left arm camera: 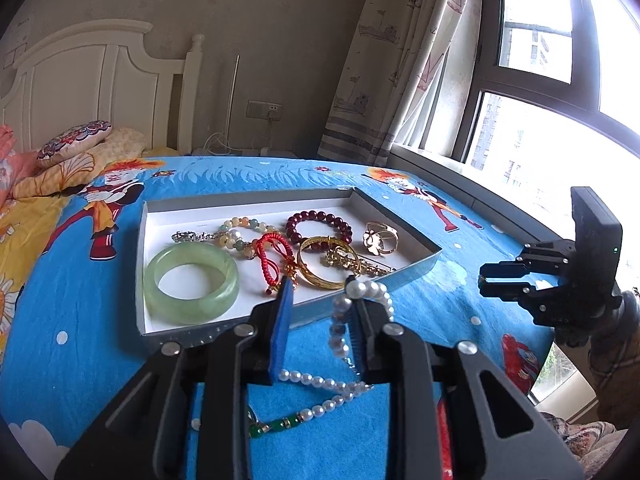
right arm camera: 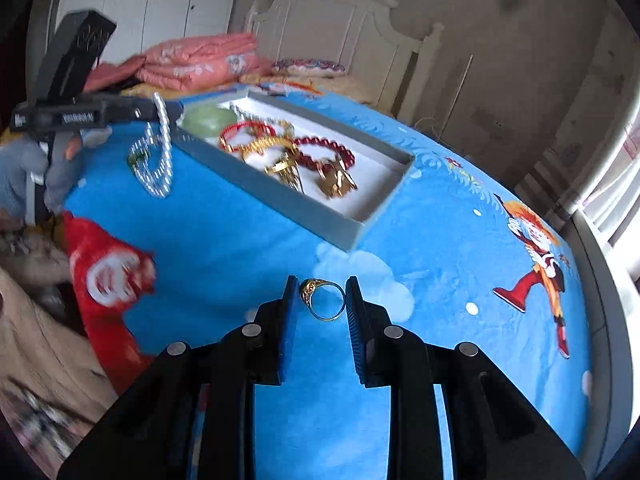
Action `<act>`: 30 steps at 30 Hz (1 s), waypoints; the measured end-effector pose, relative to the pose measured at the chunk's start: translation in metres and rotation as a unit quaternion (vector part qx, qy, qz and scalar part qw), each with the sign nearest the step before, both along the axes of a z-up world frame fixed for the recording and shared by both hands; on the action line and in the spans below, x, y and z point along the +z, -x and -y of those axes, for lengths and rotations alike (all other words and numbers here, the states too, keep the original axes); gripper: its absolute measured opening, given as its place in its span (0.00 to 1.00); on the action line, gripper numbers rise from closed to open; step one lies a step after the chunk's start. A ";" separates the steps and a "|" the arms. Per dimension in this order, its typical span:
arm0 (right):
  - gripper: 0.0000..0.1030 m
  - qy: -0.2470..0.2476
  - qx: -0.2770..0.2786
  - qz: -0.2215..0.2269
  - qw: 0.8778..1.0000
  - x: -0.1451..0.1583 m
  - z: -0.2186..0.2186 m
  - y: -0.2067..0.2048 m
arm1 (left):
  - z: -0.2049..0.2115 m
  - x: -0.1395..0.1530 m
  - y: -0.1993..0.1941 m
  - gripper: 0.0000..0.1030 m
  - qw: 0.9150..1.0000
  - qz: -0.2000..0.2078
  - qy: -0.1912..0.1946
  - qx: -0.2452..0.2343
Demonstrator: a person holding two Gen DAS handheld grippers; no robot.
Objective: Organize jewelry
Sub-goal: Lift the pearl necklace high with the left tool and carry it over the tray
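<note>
A shallow white tray (left arm camera: 416,268) on the blue bedspread holds a green jade bangle (left arm camera: 191,282), a red cord bracelet (left arm camera: 276,258), a gold bangle (left arm camera: 326,268), a dark red bead bracelet (left arm camera: 320,226), a pastel bead bracelet (left arm camera: 240,232) and gold rings (left arm camera: 380,238). My left gripper (left arm camera: 320,292) is open; a pearl necklace (left arm camera: 360,312) hangs over its right finger, just in front of the tray. It also shows in the right wrist view (right arm camera: 160,148). My right gripper (right arm camera: 322,300) is shut on a gold ring (right arm camera: 326,300) above the bedspread, near the tray (right arm camera: 280,200).
The bed carries pillows (left arm camera: 76,140) and folded pink quilts (right arm camera: 192,60) by a white headboard (left arm camera: 92,80). A window and curtain (left arm camera: 400,60) stand to the right. The right gripper shows in the left wrist view (left arm camera: 484,280).
</note>
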State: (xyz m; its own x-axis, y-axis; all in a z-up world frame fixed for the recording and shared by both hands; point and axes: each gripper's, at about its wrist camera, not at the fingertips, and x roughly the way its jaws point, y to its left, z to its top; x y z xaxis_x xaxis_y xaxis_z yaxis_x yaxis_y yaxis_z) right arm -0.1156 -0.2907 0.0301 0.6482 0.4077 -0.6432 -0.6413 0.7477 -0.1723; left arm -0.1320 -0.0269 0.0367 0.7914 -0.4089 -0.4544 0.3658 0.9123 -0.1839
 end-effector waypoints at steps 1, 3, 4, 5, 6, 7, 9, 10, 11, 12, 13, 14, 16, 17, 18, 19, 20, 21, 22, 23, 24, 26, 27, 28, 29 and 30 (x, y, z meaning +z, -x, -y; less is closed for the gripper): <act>0.23 -0.026 -0.007 -0.002 1.000 0.004 -0.004 0.003 | -0.002 0.002 0.001 0.10 1.000 0.002 0.005 0.001; 0.23 -0.063 -0.012 -0.001 0.998 0.010 -0.013 0.007 | -0.009 0.009 0.005 0.07 1.000 0.010 0.018 0.005; 0.23 -0.079 -0.004 0.000 0.997 0.013 -0.018 0.009 | -0.013 0.015 0.008 0.07 1.000 0.016 0.023 0.006; 0.23 -0.082 -0.001 -0.002 0.997 0.014 -0.023 0.009 | -0.016 0.022 0.012 0.06 0.999 0.023 0.025 0.007; 0.23 -0.077 -0.002 -0.002 0.997 0.015 -0.029 0.010 | -0.020 0.030 0.015 0.06 0.999 0.032 0.024 0.011; 0.23 -0.070 0.001 0.000 0.998 0.015 -0.035 0.009 | -0.024 0.039 0.018 0.06 0.999 0.038 0.022 0.015; 0.23 -0.073 0.000 -0.002 0.997 0.020 -0.042 0.006 | -0.032 0.055 0.019 0.06 0.999 0.040 0.014 0.020; 0.23 -0.078 0.000 -0.003 0.997 0.023 -0.046 0.007 | -0.036 0.063 0.018 0.06 0.999 0.040 0.010 0.023; 0.23 -0.085 0.003 -0.001 0.996 0.027 -0.048 0.005 | -0.039 0.071 0.017 0.06 0.999 0.037 0.008 0.022; 0.23 -0.090 0.006 0.000 0.996 0.031 -0.051 0.005 | -0.043 0.078 0.016 0.07 0.999 0.033 0.006 0.021; 0.23 -0.093 0.007 0.001 0.996 0.035 -0.055 0.004 | -0.046 0.086 0.015 0.06 0.999 0.035 0.004 0.024; 0.23 -0.094 0.008 0.003 0.996 0.039 -0.058 0.006 | -0.049 0.094 0.014 0.06 0.999 0.034 0.002 0.024; 0.23 -0.095 0.014 0.011 0.995 0.047 -0.064 0.006 | -0.054 0.110 0.014 0.06 0.999 0.037 -0.002 0.026; 0.23 -0.095 0.017 0.013 0.995 0.051 -0.067 0.007 | -0.055 0.116 0.015 0.06 0.999 0.039 -0.004 0.026; 0.23 -0.095 0.019 0.017 0.995 0.055 -0.070 0.007 | -0.056 0.123 0.015 0.06 0.999 0.041 -0.006 0.026; 0.23 -0.096 0.021 0.022 0.995 0.060 -0.073 0.008 | -0.056 0.130 0.017 0.06 0.999 0.045 -0.008 0.026; 0.23 -0.097 0.024 0.027 0.995 0.065 -0.075 0.009 | -0.057 0.137 0.018 0.06 0.998 0.048 -0.011 0.027; 0.23 -0.096 0.024 0.033 0.995 0.070 -0.076 0.009 | -0.057 0.142 0.019 0.06 0.998 0.050 -0.012 0.027; 0.23 -0.096 0.025 0.037 0.994 0.074 -0.078 0.009 | -0.057 0.149 0.019 0.06 0.998 0.052 -0.012 0.025; 0.23 -0.096 0.027 0.042 0.994 0.079 -0.080 0.009 | -0.057 0.155 0.020 0.06 0.998 0.054 -0.011 0.023; 0.23 -0.094 0.028 0.048 0.994 0.083 -0.081 0.009 | -0.057 0.161 0.020 0.07 0.998 0.056 -0.012 0.022; 0.23 -0.089 0.026 0.060 0.994 0.092 -0.084 0.007 | -0.057 0.174 0.019 0.06 0.998 0.060 -0.010 0.018; 0.23 -0.087 0.026 0.065 0.994 0.096 -0.085 0.005 | -0.056 0.181 0.017 0.06 0.998 0.060 -0.008 0.016; 0.23 -0.087 0.026 0.068 0.994 0.100 -0.086 0.003 | -0.056 0.187 0.014 0.06 0.998 0.061 -0.006 0.016; 0.23 -0.086 0.025 0.070 0.993 0.103 -0.087 0.000 | -0.055 0.193 0.011 0.06 0.998 0.061 -0.003 0.014; 0.23 -0.084 0.023 0.073 0.994 0.105 -0.087 -0.002 | -0.054 0.199 0.006 0.06 0.998 0.060 0.000 0.009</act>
State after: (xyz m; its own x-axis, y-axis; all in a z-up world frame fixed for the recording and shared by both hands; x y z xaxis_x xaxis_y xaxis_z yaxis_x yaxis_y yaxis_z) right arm -0.1133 -0.2033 0.1352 0.7076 0.5325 -0.4646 -0.6528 0.7443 -0.1412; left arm -0.1382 0.0275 0.2354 0.8475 -0.3944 -0.3552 0.3691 0.9188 -0.1395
